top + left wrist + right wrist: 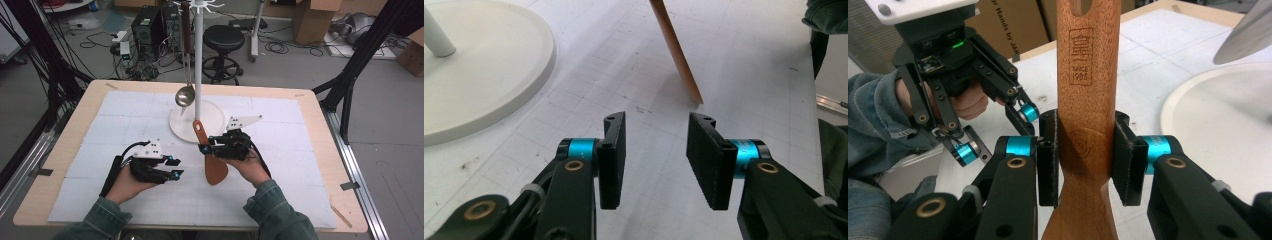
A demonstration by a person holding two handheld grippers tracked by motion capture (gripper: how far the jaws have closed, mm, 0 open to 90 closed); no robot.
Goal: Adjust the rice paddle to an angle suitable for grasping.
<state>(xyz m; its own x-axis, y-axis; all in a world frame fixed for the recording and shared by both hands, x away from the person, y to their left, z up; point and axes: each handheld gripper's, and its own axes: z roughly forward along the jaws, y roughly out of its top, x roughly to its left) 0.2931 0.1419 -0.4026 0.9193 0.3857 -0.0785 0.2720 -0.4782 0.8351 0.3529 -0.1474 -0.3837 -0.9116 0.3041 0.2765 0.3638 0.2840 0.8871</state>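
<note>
The right gripper [204, 148] pinches the flat brown wooden spatula [212, 159] by its handle, both black pads pressed against the wood; the right gripper view shows the grip [1085, 157] set on the narrow waist of the spatula [1088, 90], just below a burnt-in stamp. In the high view the spatula stands nearly upright in front of the round white base plate [215, 120] of a white hanging stand [198, 55], its broad blade lowest and its handle end rising toward the pole. A metal ladle with a dark handle [185, 75] hangs from the stand, its bowl just above the base plate. The left gripper [176, 167] rests low over the white gridded mat [280, 165] to the left of the spatula, apart from it; its jaws are spread with nothing between them [656, 155], and the spatula's thin edge [676, 50] shows beyond them, its tip close to the mat.
</note>
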